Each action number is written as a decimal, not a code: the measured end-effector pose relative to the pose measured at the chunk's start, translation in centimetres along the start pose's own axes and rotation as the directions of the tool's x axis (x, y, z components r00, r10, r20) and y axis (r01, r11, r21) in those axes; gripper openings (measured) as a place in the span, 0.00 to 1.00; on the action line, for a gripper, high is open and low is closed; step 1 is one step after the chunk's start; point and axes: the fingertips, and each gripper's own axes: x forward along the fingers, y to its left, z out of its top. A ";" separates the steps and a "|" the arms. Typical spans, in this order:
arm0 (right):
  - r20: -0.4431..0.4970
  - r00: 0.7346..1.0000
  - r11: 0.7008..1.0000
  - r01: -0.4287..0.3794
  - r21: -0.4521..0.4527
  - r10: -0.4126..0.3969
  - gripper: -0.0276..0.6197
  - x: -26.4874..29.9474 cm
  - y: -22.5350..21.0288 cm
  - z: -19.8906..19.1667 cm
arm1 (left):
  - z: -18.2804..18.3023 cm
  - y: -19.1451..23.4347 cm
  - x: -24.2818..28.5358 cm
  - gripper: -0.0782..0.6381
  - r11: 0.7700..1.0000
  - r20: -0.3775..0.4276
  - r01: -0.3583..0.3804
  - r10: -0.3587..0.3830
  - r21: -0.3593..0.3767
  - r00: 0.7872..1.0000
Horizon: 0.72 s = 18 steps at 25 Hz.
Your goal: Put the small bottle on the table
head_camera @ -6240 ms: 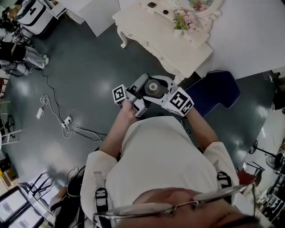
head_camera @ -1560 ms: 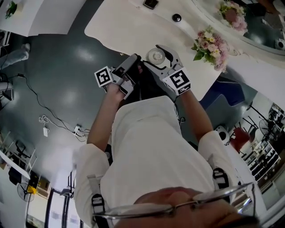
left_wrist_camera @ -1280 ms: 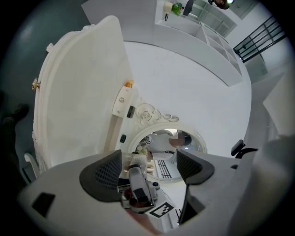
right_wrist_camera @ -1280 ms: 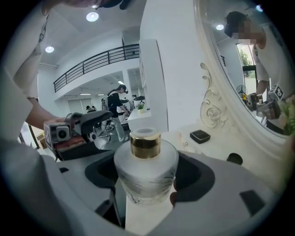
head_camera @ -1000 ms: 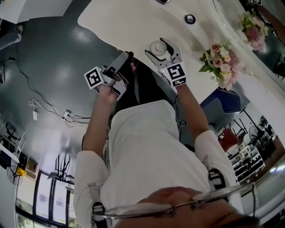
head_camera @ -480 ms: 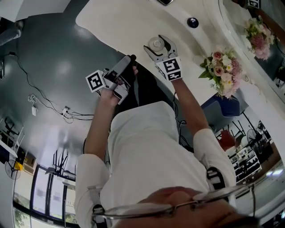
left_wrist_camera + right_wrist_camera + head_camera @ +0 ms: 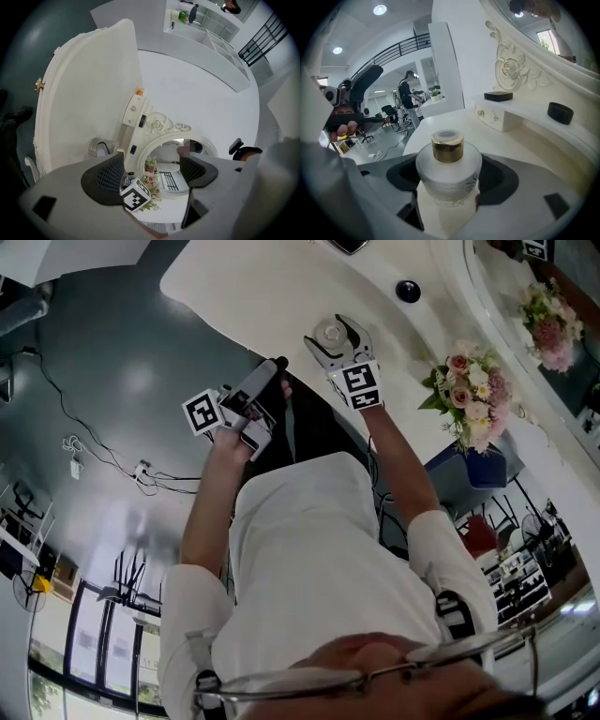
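Scarcely moved lately, right gripper (image 7: 334, 334) clamps small bottle (image 7: 448, 164) over the table (image 7: 234, 287); lowering it upright, then releasing, seems best; left gripper (image 7: 152, 172), at eight o'clock, gapes empty

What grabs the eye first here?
The small bottle, frosted with a gold cap, stands out, clamped in the right gripper over the white table. Next come the pink flowers further right on the table. The left gripper is open and empty.

Office-like studio: ornate dressing table (image 7: 253, 287), floor cables (image 7: 72, 443).
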 end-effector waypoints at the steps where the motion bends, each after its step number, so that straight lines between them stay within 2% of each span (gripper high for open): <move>1: -0.004 1.000 1.000 0.000 -0.001 0.000 0.58 0.0 0.0 -0.1 | 0.0 0.0 0.0 0.63 1.000 -0.002 -0.002 0.002 -0.001 1.000; 8: -0.018 1.000 1.000 0.007 -0.001 -0.007 0.58 0.1 0.2 -0.5 | 0.2 -0.1 0.2 0.63 1.000 -0.008 -0.013 0.013 0.005 1.000; 14: -0.043 0.999 0.999 0.021 -0.039 -0.023 0.58 0.1 -0.1 -1.0 | 0.2 -0.3 0.2 0.63 1.000 -0.008 -0.022 0.022 0.013 1.000; 18: -0.050 0.999 1.000 0.001 -0.028 -0.002 0.60 0.1 0.2 -1.3 | 0.1 -0.8 0.3 0.63 0.999 -0.007 -0.021 0.022 0.027 1.000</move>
